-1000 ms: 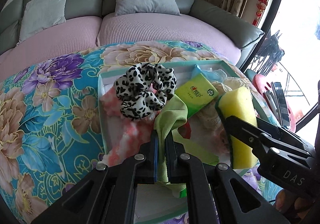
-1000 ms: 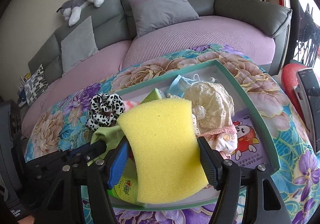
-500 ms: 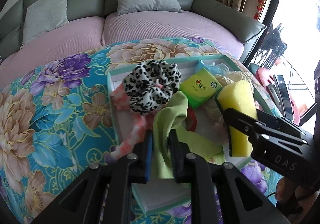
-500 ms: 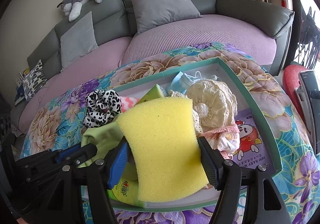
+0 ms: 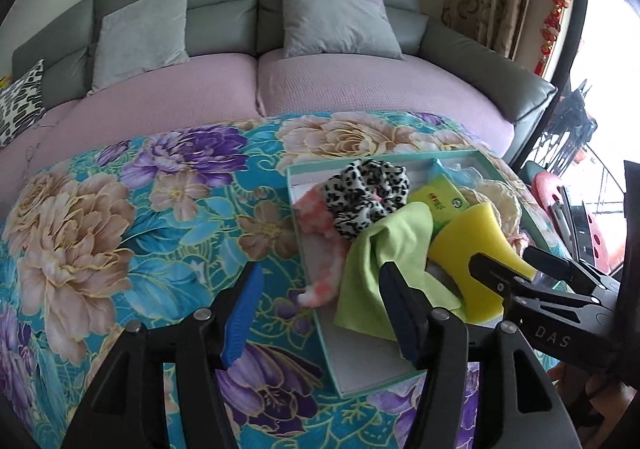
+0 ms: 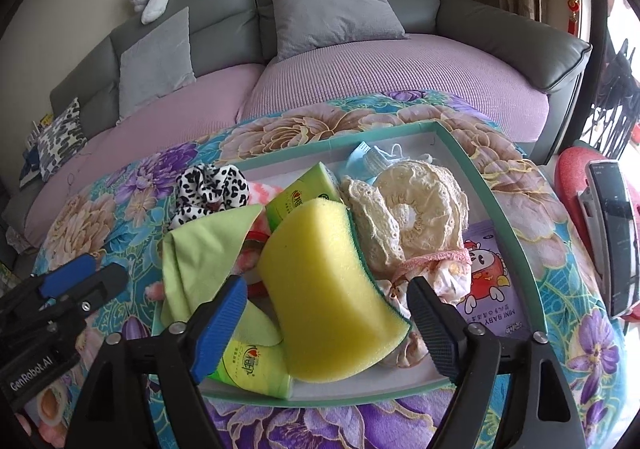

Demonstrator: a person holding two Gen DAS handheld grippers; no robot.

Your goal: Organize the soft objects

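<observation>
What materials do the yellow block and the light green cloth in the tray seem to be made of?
Yellow block: looks like foam sponge, matte and finely porous, with a dark green scouring layer along one edge. Light green cloth: probably thin microfibre or similar woven fabric, smooth and matte; it lies in soft folds.

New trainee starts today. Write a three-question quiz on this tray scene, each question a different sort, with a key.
1. True or false: the yellow sponge lies inside the teal tray.
2. Multiple choice: what lies nearest the left gripper? A) the green cloth B) a blue mug C) a red book
3. Fill in: the leopard-print scrunchie rests partly on a ____ and white fuzzy item.

Key: 1 true; 2 A; 3 pink. Both grippers have just been opening; the right gripper stands around the sponge, its pads clear of it.
</observation>
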